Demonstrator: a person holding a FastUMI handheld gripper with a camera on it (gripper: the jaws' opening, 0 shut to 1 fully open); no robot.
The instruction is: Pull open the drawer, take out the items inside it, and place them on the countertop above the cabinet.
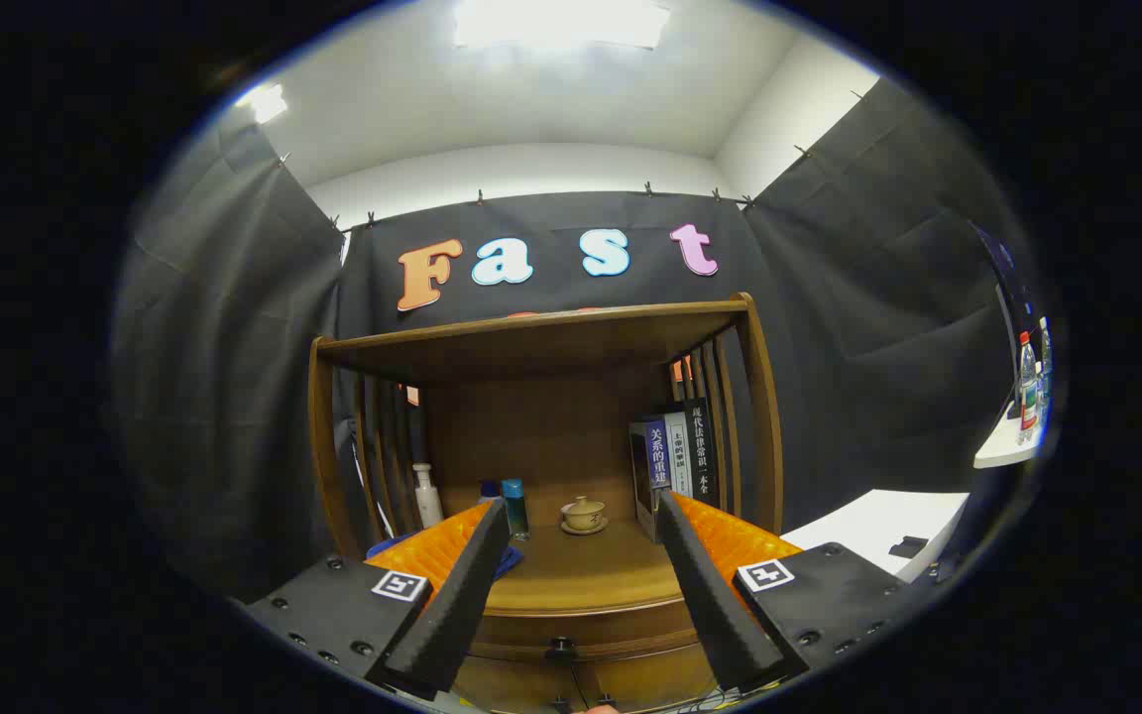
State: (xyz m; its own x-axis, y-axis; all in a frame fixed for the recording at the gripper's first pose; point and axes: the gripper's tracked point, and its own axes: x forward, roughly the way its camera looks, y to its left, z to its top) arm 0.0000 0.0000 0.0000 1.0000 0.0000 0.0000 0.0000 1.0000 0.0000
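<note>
While my gripper (581,516) hangs in front of the wooden cabinet (541,347), its fingers stand wide apart and hold nothing. Between and below them I see the drawer (586,635) with its small dark knob (560,650) at the middle of the front; it looks closed, though this low part of the view is cramped and I cannot be sure of a gap. Above the drawer lies the desk (581,570), the flat wooden top under the cabinet's shelf. On it, beyond my fingertips, a lidded teacup (583,513) sits on a saucer near the back panel. Just beside my left finger stands a blue-capped bottle (514,506), and farther left, against the slatted side, a white bottle (425,493). A blue cloth (507,563) shows beside the left finger. Near my right finger a few books (678,458) stand upright against the other slatted side. Well off to the right a white table (878,521) carries a small dark thing, and water bottles (1027,387) stand on another white surface.
</note>
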